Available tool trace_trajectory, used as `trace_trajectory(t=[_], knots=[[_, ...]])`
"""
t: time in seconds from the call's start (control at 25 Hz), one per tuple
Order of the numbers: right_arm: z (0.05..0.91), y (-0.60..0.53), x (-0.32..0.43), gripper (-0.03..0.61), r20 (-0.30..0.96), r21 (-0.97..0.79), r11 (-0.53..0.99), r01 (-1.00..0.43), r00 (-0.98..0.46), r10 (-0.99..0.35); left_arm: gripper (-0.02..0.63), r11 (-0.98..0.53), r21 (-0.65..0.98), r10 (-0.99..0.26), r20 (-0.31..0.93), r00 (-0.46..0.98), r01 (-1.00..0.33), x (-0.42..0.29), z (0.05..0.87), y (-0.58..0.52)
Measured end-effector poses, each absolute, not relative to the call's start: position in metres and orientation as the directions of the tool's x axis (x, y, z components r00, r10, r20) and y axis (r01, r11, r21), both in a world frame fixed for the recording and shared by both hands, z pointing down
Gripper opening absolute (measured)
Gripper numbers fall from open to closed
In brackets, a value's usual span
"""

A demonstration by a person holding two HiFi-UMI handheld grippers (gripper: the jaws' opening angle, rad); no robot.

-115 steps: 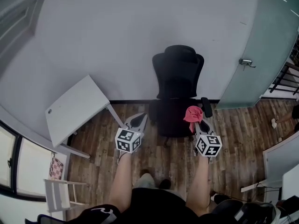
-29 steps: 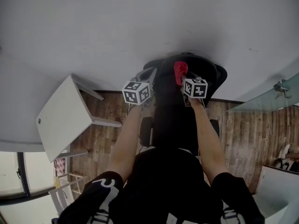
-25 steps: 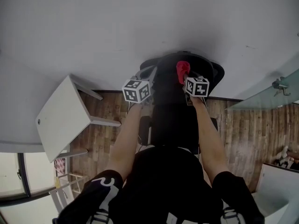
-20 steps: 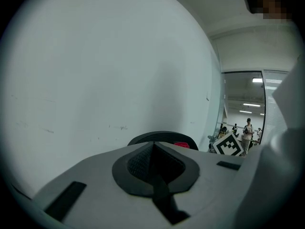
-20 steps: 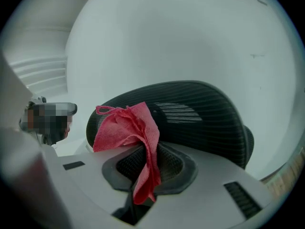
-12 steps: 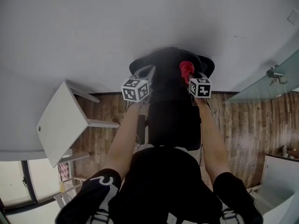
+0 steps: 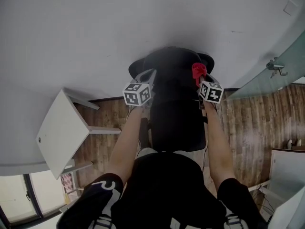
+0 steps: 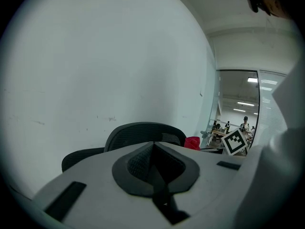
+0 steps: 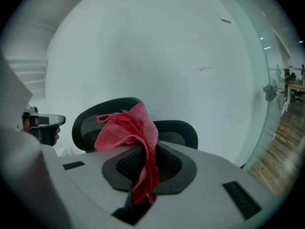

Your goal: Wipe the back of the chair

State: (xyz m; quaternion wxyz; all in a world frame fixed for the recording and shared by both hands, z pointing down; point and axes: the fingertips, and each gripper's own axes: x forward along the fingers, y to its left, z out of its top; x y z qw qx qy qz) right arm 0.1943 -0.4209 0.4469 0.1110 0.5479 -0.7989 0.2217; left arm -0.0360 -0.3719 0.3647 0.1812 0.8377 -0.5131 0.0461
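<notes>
My left gripper (image 7: 147, 76) is by the left edge of the black chair (image 7: 174, 113). Its jaws are pressed together with nothing in them. My right gripper (image 7: 202, 80) is by the right edge, and its jaws pinch a red cloth (image 7: 198, 70). The cloth sits up near the chair's top. I cannot tell if it touches. Behind is a white wall (image 7: 119, 27).

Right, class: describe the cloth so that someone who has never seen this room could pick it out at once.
Find the black office chair against the white wall. Near its top, the right gripper has its jaws shut on a crumpled cloth. Its bright red sets it apart from the black chair and grey gripper.
</notes>
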Motion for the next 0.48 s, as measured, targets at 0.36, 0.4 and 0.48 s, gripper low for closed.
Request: trace_trajectory(t=[0.36,0.4,0.48], knots=[[0.425,-0.392,0.128,0.058,0.321,-0.348,0.324,-0.880,-0.436,-0.841,0.026,-0.396,0.284,-0.847,0.254,0.467,-0.873,-0.107,0.371,-0.344],[0.421,-0.388,0.111,0.057,0.312,-0.351,0.342,-0.872,-0.453,-0.835,0.026,-0.395,0.288,-0.849,0.249,0.466,-0.872,-0.118,0.370,-0.341],[0.414,-0.379,0.075,0.057,0.297,-0.353,0.379,-0.855,-0.487,-0.821,0.026,-0.389,0.297,-0.853,0.241,0.462,-0.872,-0.140,0.372,-0.332]])
